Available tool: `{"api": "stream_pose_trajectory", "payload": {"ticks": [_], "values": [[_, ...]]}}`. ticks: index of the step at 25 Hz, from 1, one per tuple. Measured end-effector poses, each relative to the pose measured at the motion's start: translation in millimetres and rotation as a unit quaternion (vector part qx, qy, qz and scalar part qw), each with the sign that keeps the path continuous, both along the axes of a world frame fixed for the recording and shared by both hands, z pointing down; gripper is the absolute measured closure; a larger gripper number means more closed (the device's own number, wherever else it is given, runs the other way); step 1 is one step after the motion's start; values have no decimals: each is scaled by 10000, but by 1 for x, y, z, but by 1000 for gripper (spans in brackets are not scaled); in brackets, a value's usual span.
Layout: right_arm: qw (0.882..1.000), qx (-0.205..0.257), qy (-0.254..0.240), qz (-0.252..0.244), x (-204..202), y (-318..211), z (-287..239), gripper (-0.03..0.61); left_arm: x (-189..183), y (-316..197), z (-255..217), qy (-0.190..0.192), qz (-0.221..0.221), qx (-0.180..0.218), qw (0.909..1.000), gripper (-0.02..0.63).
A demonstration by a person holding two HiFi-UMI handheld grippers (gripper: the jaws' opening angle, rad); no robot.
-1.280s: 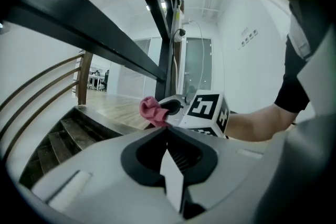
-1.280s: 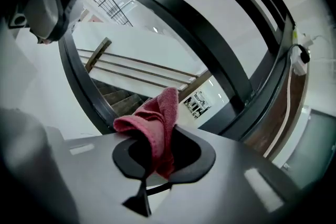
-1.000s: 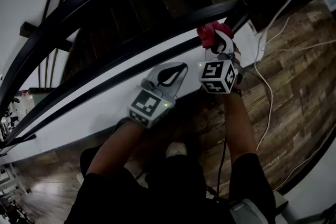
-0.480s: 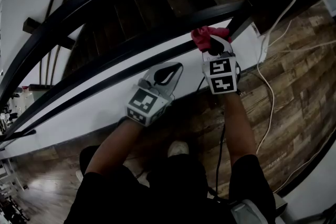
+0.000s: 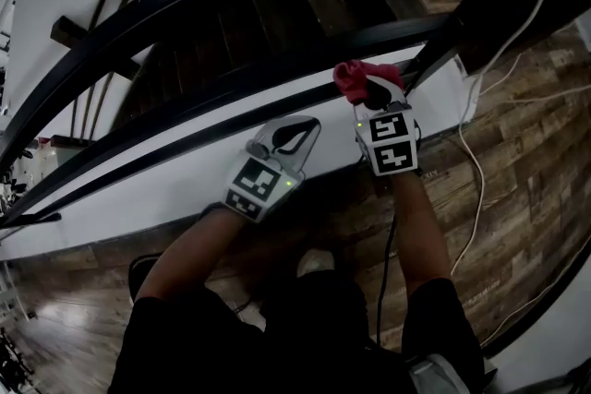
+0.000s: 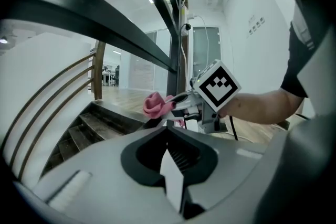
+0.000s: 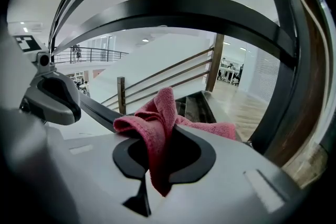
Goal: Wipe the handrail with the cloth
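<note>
right gripper clamped on pink cloth; cloth bunched ahead of jaws, pressed against handrail. left gripper fully closed, empty, held beside it.

Floor: wood-effect planks in mixed brown tones, matt, no visible damage. A white panel stands on it along the foot of the staircase, running from the left edge up towards the right. One white cable lies in a loose curve on the planks at the right, near the panel's end. A second white cable crosses the planks to the right edge. One light shoe of the person rests on the planks, near the panel. Paler planking shows in the right gripper view beyond the wooden steps.
</note>
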State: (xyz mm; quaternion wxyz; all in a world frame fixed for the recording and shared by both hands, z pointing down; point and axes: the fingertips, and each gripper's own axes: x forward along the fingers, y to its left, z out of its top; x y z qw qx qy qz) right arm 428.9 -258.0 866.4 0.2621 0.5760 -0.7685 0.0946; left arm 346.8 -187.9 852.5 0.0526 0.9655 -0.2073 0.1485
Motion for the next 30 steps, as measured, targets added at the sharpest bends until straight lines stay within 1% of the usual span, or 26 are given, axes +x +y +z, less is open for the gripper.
{"api": "stream_pose_trajectory", "payload": {"ticks": [3,6,10,13,18,26,30], "values": [[9999,-61,37,-98,-11,-1,1,531,-14,6,1,-98,14,10,10000,615],[9997,-100,6,-220,-28,-2,1,531,-29,11,-1,-236,107,107,9996,615],[9992,-104,48,-385,-52,-1,3,531,-45,11,-4,-269,12,121,9996,615],[9987,-140,-11,-497,-68,1,4,531,-56,11,-1,-366,-31,190,9991,615],[9978,-190,5,-637,-87,1,7,531,-77,13,3,-402,-68,69,9991,615],[9972,-229,-29,-716,-117,1,10,531,-130,10,10,-748,-150,219,9968,615],[9967,-206,-61,-785,-131,2,11,531,-139,15,9,-735,-73,247,9970,615]]}}
